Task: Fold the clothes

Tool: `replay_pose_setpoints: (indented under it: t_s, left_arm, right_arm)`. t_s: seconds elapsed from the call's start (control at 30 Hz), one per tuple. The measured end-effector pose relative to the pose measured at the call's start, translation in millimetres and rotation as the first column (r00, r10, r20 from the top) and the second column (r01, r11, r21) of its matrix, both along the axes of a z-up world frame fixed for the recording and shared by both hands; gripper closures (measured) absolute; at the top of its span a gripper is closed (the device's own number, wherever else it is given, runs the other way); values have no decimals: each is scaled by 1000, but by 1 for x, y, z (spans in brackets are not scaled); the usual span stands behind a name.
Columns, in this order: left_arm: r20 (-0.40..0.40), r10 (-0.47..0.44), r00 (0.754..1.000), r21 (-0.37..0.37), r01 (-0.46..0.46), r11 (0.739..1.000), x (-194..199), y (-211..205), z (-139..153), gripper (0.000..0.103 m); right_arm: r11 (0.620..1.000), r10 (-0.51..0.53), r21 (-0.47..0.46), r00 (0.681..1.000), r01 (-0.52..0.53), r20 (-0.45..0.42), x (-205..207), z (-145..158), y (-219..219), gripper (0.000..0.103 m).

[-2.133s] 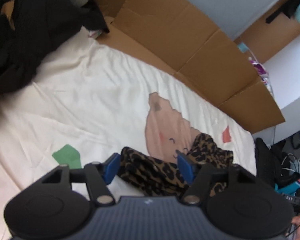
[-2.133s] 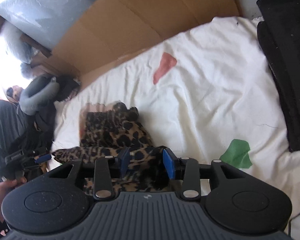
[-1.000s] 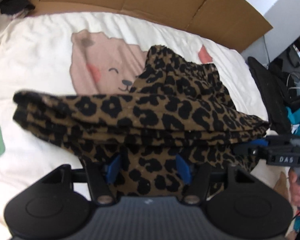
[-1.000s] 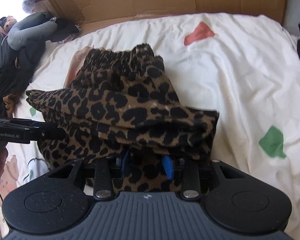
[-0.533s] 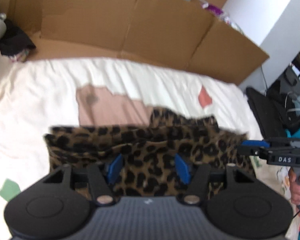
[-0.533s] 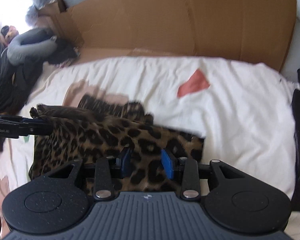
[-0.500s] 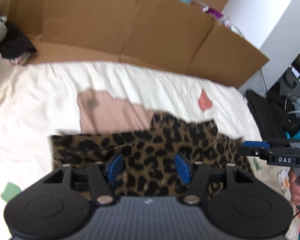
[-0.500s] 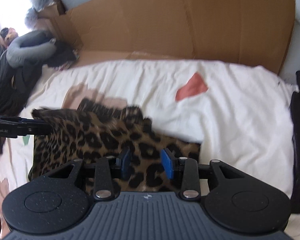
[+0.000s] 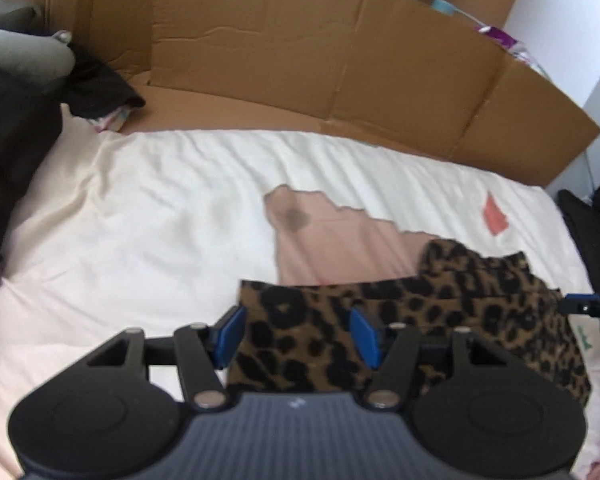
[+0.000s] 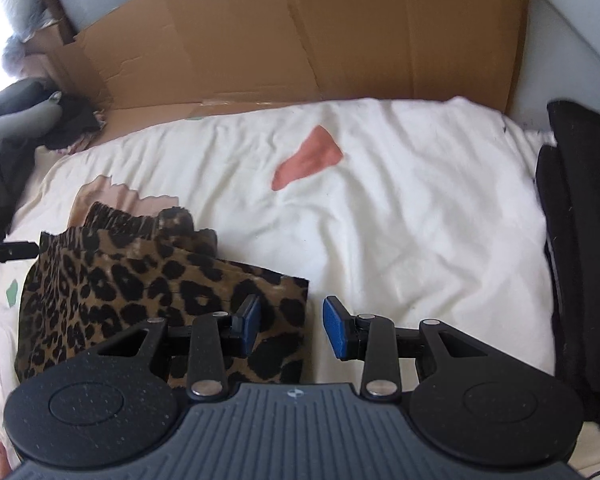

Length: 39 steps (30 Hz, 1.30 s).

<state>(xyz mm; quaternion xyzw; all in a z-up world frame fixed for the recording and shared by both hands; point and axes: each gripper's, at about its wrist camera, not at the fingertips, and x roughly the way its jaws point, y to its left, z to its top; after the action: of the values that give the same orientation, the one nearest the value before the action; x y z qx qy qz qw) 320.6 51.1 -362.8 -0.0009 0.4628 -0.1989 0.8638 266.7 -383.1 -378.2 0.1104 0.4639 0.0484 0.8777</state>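
Observation:
A leopard-print garment (image 9: 440, 312) lies folded flat on the cream bedsheet (image 9: 160, 220). My left gripper (image 9: 296, 334) is open, its blue pads (image 9: 230, 334) apart over the garment's left end. In the right wrist view the garment (image 10: 140, 280) lies at lower left. My right gripper (image 10: 292, 330) is open over the garment's right edge, with the cloth lying under its left pad (image 10: 249, 322). The other gripper's tip shows at each view's edge.
Brown cardboard (image 9: 300, 52) stands along the bed's far side. Dark clothes and a grey pillow (image 9: 16, 92) pile at the left. Black folded clothes (image 10: 580, 240) lie at the right edge. The sheet has a pink bear print (image 9: 320, 240) and a red patch (image 10: 308, 158).
Both grippers lifted the garment, carried its near edge over and laid it down folded. Since half a second ago both grippers have opened and let go of the cloth.

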Motion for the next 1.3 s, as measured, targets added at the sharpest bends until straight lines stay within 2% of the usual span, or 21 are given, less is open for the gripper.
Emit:
replay_pose_setpoints:
  t_s: [0.23, 0.7, 0.8, 0.97, 1.03, 1.3]
  left_arm:
    - [-37, 35, 999, 21, -34, 999, 15, 7, -25, 45]
    - [-19, -6, 1000, 78, 7, 997, 14, -13, -37, 55]
    - [-28, -6, 1000, 71, 8, 997, 14, -13, -36, 59]
    - [-20, -7, 1000, 75, 9, 997, 12, -14, -36, 59]
    - [-19, -7, 1000, 75, 8, 997, 12, -13, -36, 59]
    - [-16, -19, 1000, 72, 20, 997, 13, -13, -35, 59]
  right_arm:
    - [1000, 19, -5, 1000, -20, -21, 12, -13, 5, 61]
    - [995, 75, -65, 996, -78, -41, 11, -20, 25, 62]
    - [989, 104, -103, 994, -106, -29, 8, -16, 30, 67]
    - [976, 145, -167, 989, -142, 7, 6, -11, 39, 75]
    - [975, 157, -161, 988, -154, 6, 6, -10, 41, 82]
    - [991, 112, -77, 993, -114, -28, 9, -15, 28, 80]
